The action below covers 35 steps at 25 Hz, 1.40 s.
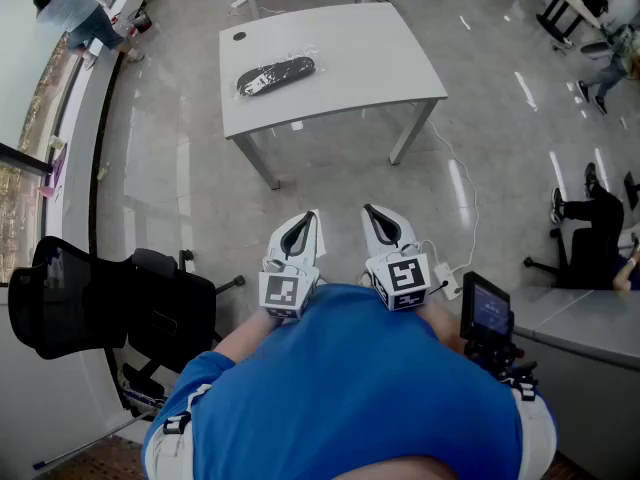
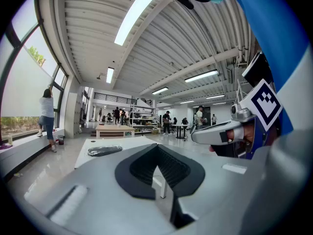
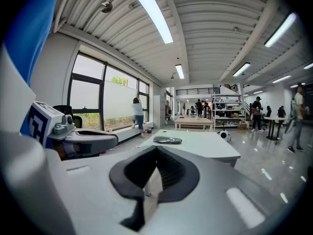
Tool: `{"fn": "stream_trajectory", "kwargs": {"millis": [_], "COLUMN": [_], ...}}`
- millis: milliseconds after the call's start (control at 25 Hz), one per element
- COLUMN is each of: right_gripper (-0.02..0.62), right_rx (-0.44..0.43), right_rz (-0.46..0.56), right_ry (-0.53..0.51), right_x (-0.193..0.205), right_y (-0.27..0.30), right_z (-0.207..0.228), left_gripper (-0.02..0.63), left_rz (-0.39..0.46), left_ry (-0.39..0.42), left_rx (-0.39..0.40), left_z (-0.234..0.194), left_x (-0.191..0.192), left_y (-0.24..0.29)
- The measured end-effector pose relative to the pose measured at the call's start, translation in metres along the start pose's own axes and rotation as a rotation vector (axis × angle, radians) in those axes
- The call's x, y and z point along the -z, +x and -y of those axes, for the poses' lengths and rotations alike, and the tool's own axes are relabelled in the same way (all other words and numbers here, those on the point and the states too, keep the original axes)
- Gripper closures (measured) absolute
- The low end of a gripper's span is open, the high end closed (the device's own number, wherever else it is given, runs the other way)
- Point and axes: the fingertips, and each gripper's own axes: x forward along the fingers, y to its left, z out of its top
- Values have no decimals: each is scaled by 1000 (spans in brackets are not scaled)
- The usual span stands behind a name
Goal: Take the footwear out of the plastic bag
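Note:
A black piece of footwear in a clear plastic bag (image 1: 276, 75) lies on the left part of a white table (image 1: 360, 58) some way ahead of me. The same bag (image 2: 104, 151) shows small and far in the left gripper view, and the bag (image 3: 167, 140) again in the right gripper view. My left gripper (image 1: 312, 215) and right gripper (image 1: 368, 209) are held side by side close to my body, well short of the table. Both are shut with nothing between their jaws.
A black office chair (image 1: 120, 303) stands at my left. A grey desk edge with a small screen device (image 1: 487, 313) is at my right. People stand by the window (image 1: 70, 8) and sit at the far right (image 1: 590, 228). Glossy floor lies between me and the table.

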Motion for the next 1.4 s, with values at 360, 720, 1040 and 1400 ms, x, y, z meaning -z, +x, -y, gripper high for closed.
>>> {"fn": "stream_trajectory", "kwargs": {"millis": [360,720,1040,1400], "right_gripper": [592,592,592,592], "right_rx": [23,-7,-38,-105], "right_rz": [12,35,81,89], "right_ry": [-13,-13,-11,-2], "right_x": [-2,-10,-38,-55], "right_y": [32,84,137,181], "right_z": [-28,1,83,175], "left_gripper": [600,600,600,600], "left_rz": [13,13,-6,-4], "left_ry": [34,9,43,74], "left_rx": [5,-17,-62,-121], "left_z": [-43,-70,-81,-74], "left_x": [7,9,-9,-29], "left_y": [-7,39,134,236]}}
